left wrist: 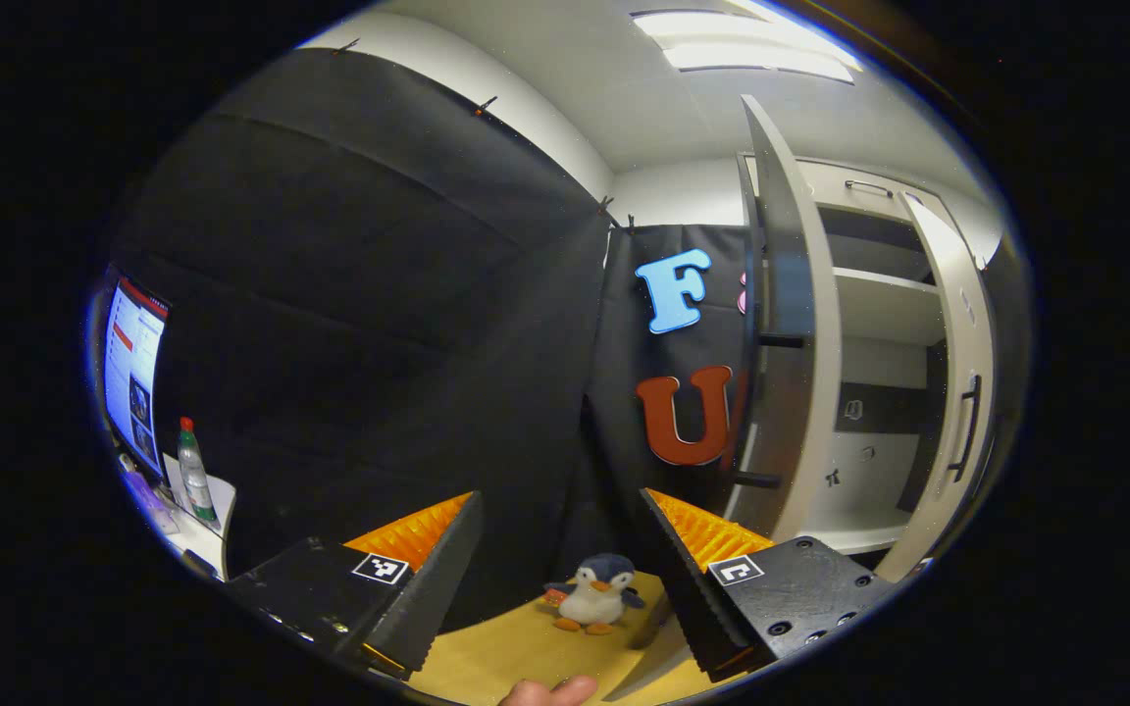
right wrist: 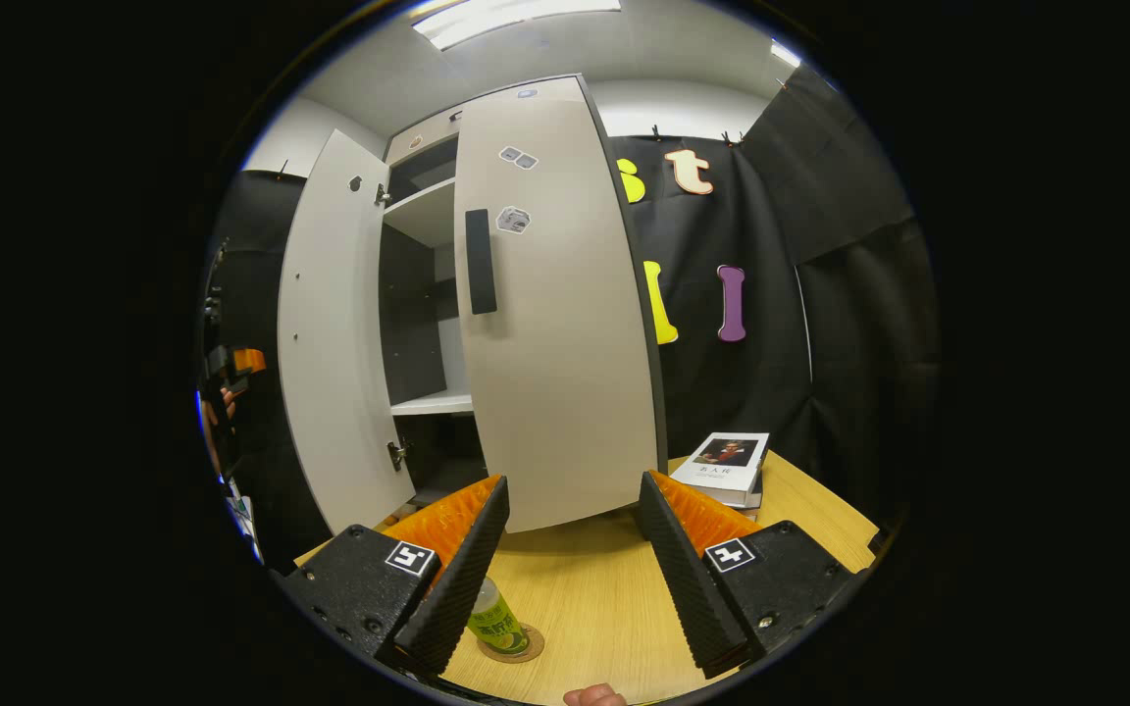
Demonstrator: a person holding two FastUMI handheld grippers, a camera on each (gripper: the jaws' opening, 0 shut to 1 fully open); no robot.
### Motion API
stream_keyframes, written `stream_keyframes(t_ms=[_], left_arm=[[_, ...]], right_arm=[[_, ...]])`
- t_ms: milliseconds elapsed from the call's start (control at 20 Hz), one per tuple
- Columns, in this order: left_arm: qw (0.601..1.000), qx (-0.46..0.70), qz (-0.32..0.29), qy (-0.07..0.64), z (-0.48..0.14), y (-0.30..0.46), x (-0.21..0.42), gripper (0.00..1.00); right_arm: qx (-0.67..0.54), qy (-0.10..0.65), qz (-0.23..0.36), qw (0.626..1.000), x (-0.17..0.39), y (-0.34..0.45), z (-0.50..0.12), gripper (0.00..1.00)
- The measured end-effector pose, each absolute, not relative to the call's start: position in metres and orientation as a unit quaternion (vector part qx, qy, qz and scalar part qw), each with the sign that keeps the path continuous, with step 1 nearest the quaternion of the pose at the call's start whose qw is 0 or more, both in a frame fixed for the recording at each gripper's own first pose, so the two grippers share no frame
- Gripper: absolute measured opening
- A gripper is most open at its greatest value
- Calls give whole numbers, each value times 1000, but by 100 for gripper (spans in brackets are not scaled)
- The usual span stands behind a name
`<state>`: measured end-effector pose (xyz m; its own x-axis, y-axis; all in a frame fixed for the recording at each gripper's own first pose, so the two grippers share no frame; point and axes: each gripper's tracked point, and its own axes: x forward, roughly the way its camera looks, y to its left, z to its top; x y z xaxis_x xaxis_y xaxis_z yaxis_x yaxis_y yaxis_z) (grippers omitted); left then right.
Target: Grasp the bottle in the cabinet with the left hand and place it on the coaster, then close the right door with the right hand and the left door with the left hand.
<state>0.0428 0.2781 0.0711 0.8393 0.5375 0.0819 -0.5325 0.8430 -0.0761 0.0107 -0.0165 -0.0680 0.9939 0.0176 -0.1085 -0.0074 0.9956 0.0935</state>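
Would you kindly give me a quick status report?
Both grippers open, empty. Bottle on coaster. Right door partly swung in, left door open. Nothing blocking.

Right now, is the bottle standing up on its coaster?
Yes. The bottle stands upright on the round coaster, partly behind a finger of the right gripper.

table (right wrist: 614,588): smooth pale wood; cabinet doors (right wrist: 555,324): matt laminate; penguin (left wrist: 592,593): plush cloth

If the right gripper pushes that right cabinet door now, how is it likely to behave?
The right door looks like a tall rigid panel, so it should probably swing as one stiff piece rather than flex. Its face looks smooth, so the open right gripper may slide along it. The bottle on the coaster seems outside its sweep.
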Motion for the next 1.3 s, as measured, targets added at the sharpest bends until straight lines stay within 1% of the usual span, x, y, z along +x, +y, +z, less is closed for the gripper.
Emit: stream_keyframes(t_ms=[200,250,300,350,450,500,600,650,700,750,800,850,1000,1100,1150,1200,1300], left_arm=[[968,-12,250,-36,67,269,82,95],[966,-4,257,-37,69,268,81,100],[964,9,264,-45,72,271,79,93],[964,13,263,-48,73,269,80,92],[970,-9,239,-40,67,260,87,94],[974,-26,223,-34,64,253,86,92],[977,-52,205,-27,60,241,89,92],[978,-55,202,-24,57,235,88,99],[978,-50,202,-25,55,232,82,92],[979,-46,196,-25,55,226,79,92],[980,-42,193,-26,57,221,79,96],[981,-40,187,-25,57,215,80,91],[986,-52,160,-22,57,190,86,92],[990,-53,132,-17,55,167,92,92],[992,-47,117,-17,55,155,95,99],[994,-38,101,-18,54,143,97,92],[996,-34,77,-16,54,125,106,92]], right_arm=[[46,49,1,998,12,-22,-61,82],[47,49,-1,998,12,-24,-62,82],[48,51,-3,998,12,-27,-61,82],[48,51,-6,998,10,-29,-61,82],[49,49,-11,998,7,-33,-61,82],[50,49,-8,998,6,-32,-60,82],[51,51,-2,997,7,-28,-62,82],[50,52,2,997,8,-25,-63,83],[48,53,4,997,9,-23,-62,83],[47,52,7,997,9,-21,-60,83],[47,48,9,998,10,-19,-57,83],[45,45,9,998,10,-19,-55,83],[40,47,6,998,10,-20,-54,83],[38,52,1,998,11,-24,-55,83],[40,53,-1,998,10,-25,-55,83],[44,54,-4,998,11,-26,-56,83],[50,54,-10,997,9,-27,-56,83]])
